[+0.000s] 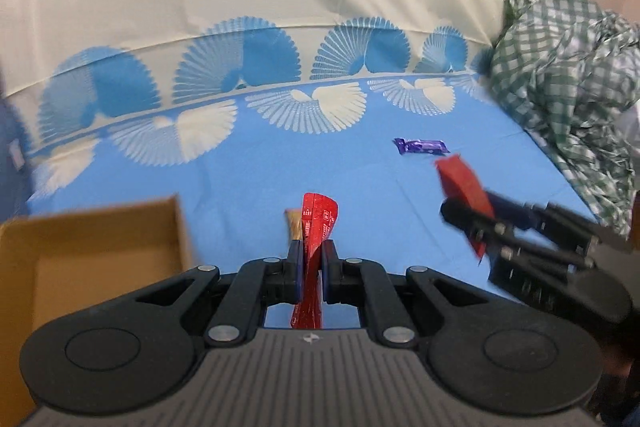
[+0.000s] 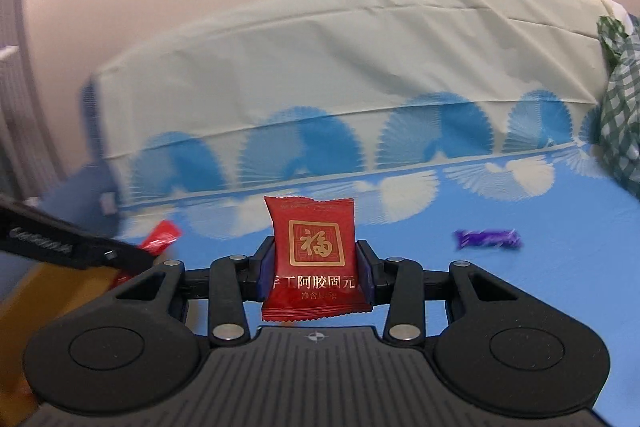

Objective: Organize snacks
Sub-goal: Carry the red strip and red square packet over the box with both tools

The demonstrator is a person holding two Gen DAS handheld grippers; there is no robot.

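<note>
Left wrist view: left gripper has its fingers pinching a red snack packet edge-on; the packet stands upright and bends at the top. A tan wrapper edge shows just beside it, identity unclear. Open cardboard box sits at lower left on the blue tabletop. Purple candy bar lies flat on the tabletop, farther out and to the right. Right gripper enters from the right, clamped on a second red packet. Green checked cloth is bunched at far right.

Right wrist view: right gripper fingers press both sides of the red square packet, face-on, with a gold character emblem. Purple candy bar lies on the tabletop to the right, well apart. Left gripper's red packet shows at left, blurred.
</note>
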